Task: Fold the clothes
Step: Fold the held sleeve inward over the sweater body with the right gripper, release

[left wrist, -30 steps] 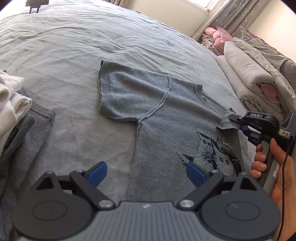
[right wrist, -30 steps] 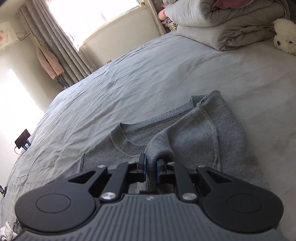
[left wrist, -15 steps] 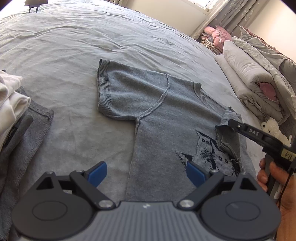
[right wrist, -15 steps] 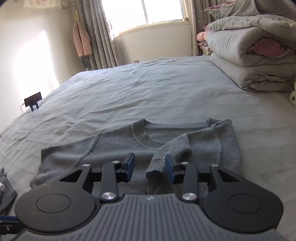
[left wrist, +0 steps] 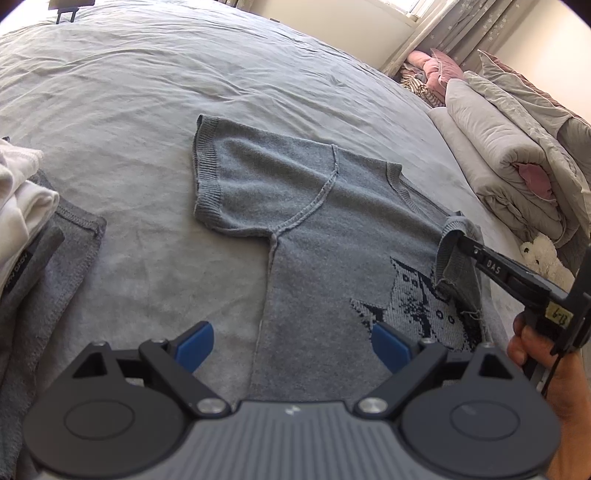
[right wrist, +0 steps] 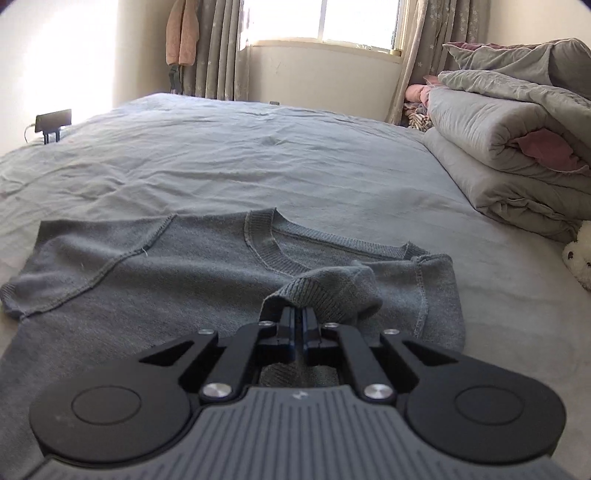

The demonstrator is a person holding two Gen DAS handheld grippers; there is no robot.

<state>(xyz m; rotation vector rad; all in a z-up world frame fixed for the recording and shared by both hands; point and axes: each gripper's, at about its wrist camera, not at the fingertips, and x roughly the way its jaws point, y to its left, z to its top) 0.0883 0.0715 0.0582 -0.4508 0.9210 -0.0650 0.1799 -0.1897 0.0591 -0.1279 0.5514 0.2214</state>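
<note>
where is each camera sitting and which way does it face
Left wrist: on the open left gripper, low over the bed, facing the grey sweater; a hand holding the right gripper shows.
Right wrist: on the right gripper, shut on the sleeve, facing the window.
Shared: sweater, folded duvet.

Low wrist views, shared sweater (left wrist: 314, 236)

Your two tools, one wide, one pinched

Your left tool (left wrist: 291, 341) has its jaws spread wide; your right tool (right wrist: 299, 323) is closed, gripped by your hand (left wrist: 550, 369).
</note>
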